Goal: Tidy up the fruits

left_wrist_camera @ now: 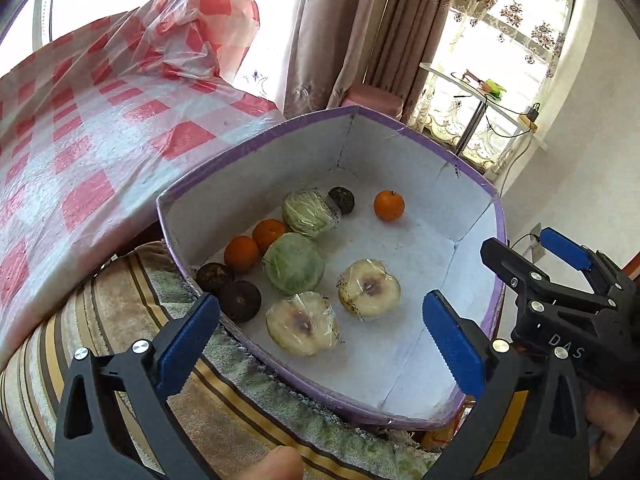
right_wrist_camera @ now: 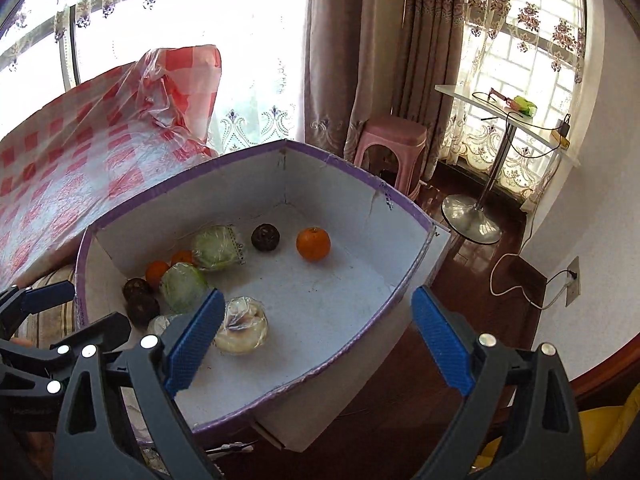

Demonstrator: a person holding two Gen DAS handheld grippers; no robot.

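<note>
The left gripper (left_wrist_camera: pixel 320 344), black-framed with ribbed blue pads, points steeply downward with its jaws spread wide and nothing between the pads. A fingertip (left_wrist_camera: pixel 280 462) of the holding hand shows at its base. The right gripper (right_wrist_camera: pixel 316 340), of the same build, tilts down likewise, jaws wide apart and empty. The two sit close side by side.

"DAS" on right gripper (left_wrist_camera: pixel 560 264) body
</note>
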